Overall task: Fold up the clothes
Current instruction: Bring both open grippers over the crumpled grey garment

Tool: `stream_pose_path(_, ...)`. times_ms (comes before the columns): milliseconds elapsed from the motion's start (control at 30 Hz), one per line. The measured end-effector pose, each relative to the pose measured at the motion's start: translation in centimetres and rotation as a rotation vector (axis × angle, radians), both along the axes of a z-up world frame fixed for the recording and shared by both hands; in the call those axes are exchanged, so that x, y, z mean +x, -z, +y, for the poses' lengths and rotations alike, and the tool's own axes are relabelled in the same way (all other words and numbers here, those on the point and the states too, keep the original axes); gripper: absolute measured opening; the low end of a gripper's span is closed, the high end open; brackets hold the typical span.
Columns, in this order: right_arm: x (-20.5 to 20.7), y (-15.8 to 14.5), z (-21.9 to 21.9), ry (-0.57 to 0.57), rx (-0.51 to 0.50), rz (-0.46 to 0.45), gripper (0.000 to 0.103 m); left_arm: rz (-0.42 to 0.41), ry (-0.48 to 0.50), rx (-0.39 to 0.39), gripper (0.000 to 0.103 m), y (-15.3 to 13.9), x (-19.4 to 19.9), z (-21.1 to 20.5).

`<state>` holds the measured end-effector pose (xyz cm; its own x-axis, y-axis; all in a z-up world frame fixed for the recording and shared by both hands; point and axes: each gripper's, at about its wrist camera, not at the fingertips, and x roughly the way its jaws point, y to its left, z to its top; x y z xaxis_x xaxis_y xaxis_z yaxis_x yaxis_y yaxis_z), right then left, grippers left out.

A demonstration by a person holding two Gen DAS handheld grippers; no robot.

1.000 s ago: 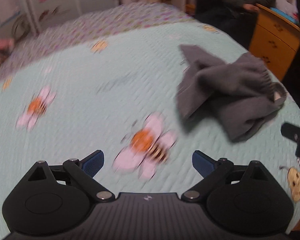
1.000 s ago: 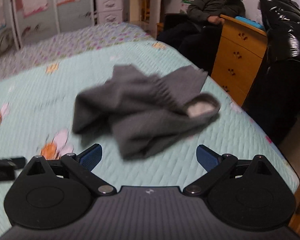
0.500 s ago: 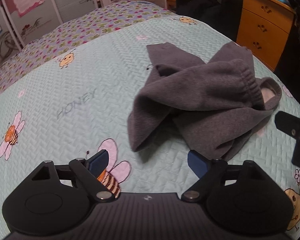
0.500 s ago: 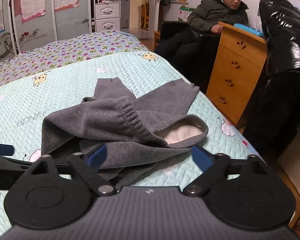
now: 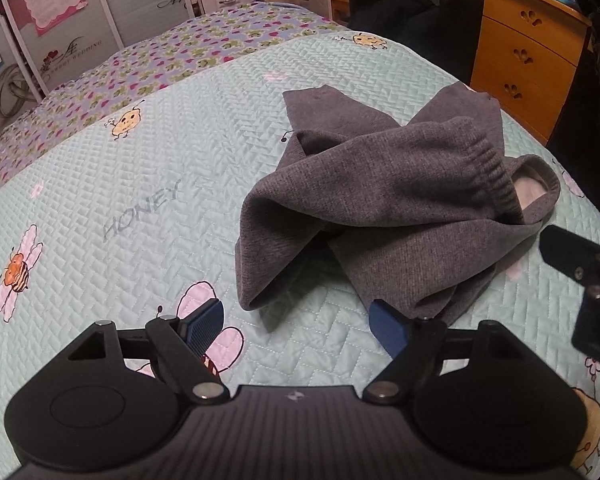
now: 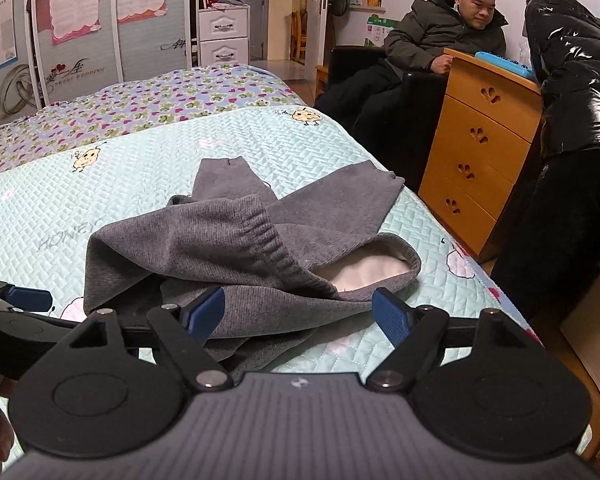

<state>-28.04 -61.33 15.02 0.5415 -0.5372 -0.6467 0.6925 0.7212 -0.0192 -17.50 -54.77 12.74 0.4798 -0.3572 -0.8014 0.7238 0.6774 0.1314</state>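
A crumpled pair of grey sweatpants (image 5: 400, 200) with an elastic waistband and pale lining lies on the mint quilted bedspread (image 5: 140, 200). My left gripper (image 5: 296, 324) hovers just short of the pants' near left corner. Its jaws are closing, with only quilt between them and the right pad (image 5: 388, 330) close to the cloth's edge. In the right wrist view the pants (image 6: 220, 248) spread out in front of my right gripper (image 6: 298, 314). That gripper is open low over the near fold, and grey cloth lies between its blue pads without being pinched. The left gripper (image 6: 20, 304) shows at the left edge.
The bed's right edge runs close beside the pants. Past it stands a wooden chest of drawers (image 6: 480, 140). A person sits behind it (image 6: 432, 40) and another in a shiny black jacket (image 6: 572, 80) stands beside it. Wardrobe doors (image 6: 80, 20) line the far wall.
My left gripper swept right across the quilt to the pants and its jaws narrowed. My right gripper came forward and lower over the pants, jaws also narrower. Both have held still since half a second ago.
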Motion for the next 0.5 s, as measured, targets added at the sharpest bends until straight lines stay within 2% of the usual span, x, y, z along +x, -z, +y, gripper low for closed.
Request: stream_pose_path(500,-0.8,0.9,-1.3,-0.027,0.061,-0.034,0.083,0.002,0.003,-0.013,0.084,0.0,0.3,-0.6)
